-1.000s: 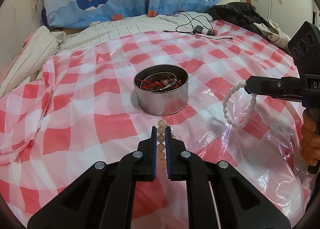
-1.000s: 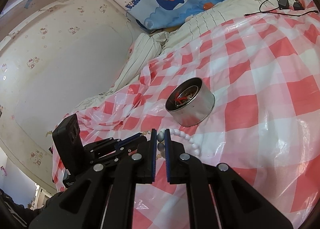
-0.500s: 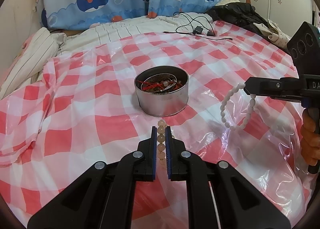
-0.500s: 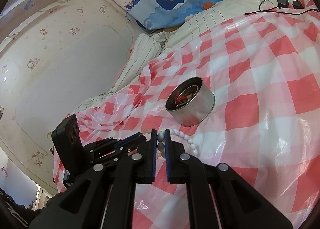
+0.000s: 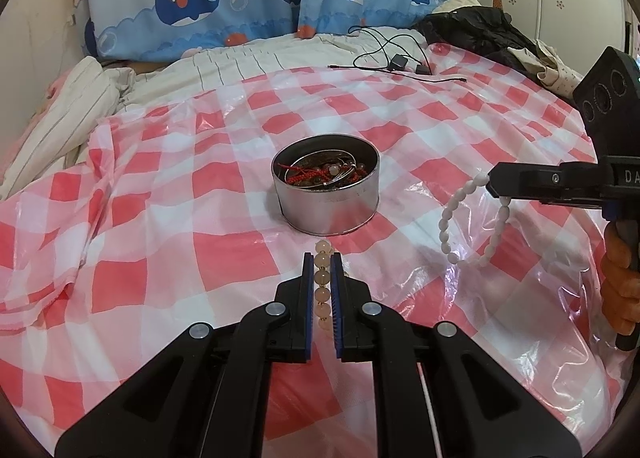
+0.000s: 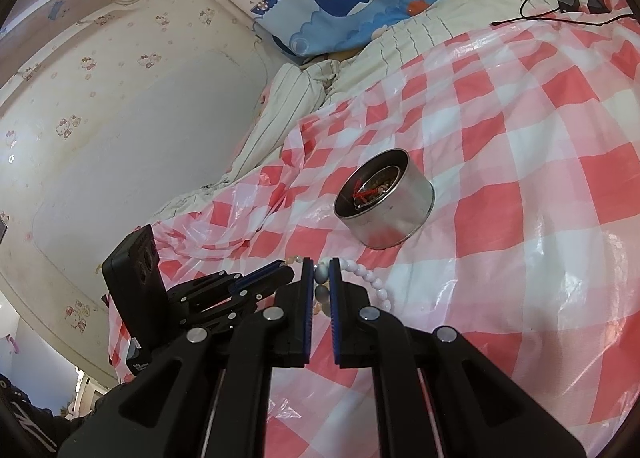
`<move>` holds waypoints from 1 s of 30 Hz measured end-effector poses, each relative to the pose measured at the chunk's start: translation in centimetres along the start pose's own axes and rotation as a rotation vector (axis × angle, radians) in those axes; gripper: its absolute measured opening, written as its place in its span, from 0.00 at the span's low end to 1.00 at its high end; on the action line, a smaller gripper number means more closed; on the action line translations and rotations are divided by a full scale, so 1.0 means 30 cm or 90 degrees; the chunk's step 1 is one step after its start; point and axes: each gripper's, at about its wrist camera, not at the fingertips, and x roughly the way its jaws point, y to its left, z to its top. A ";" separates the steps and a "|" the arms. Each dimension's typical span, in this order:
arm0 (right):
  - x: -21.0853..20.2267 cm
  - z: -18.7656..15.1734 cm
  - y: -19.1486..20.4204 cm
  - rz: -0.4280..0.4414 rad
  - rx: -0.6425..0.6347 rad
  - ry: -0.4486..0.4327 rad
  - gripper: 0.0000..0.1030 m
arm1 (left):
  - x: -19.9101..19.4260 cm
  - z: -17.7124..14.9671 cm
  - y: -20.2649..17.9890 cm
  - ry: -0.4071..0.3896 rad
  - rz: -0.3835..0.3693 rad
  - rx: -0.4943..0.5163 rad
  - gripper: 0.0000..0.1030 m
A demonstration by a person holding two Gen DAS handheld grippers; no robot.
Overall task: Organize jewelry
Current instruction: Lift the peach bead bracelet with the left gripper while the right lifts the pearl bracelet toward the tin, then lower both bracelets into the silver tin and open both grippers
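Note:
A round metal tin (image 5: pixel 326 192) holding red cords, beads and bangles stands on the red-and-white checked plastic sheet (image 5: pixel 160 218); it also shows in the right wrist view (image 6: pixel 384 200). My left gripper (image 5: pixel 322 258) is shut on a peach bead bracelet (image 5: pixel 322 278), just in front of the tin. My right gripper (image 6: pixel 321 264) is shut on a white bead bracelet (image 6: pixel 374 282), which hangs as a loop in the left wrist view (image 5: pixel 472 222), to the right of the tin and above the sheet. The right gripper (image 5: pixel 490 180) shows there too.
The sheet covers a bed. Black cables and chargers (image 5: pixel 400 64) lie at the far edge, dark clothing (image 5: pixel 480 30) at the back right. Striped bedding (image 5: pixel 60 114) bunches at the left. A whale-print curtain (image 5: pixel 240 2) hangs behind. A wall (image 6: pixel 120 118) is beside the bed.
The white bracelet and right gripper have drifted slightly left toward the tin. The left gripper holds still with its bracelet.

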 end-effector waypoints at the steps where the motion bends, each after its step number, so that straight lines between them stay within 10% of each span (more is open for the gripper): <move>1: -0.001 0.001 -0.001 0.000 0.001 0.000 0.08 | -0.002 0.003 0.003 -0.001 -0.001 0.000 0.07; 22: 0.055 0.213 0.029 0.039 -0.014 -0.061 0.08 | 0.036 0.282 0.095 -0.097 -0.141 -0.102 0.07; 30: 0.188 0.318 0.006 0.019 -0.026 -0.037 0.08 | 0.293 0.214 0.234 0.030 -0.059 -0.200 0.19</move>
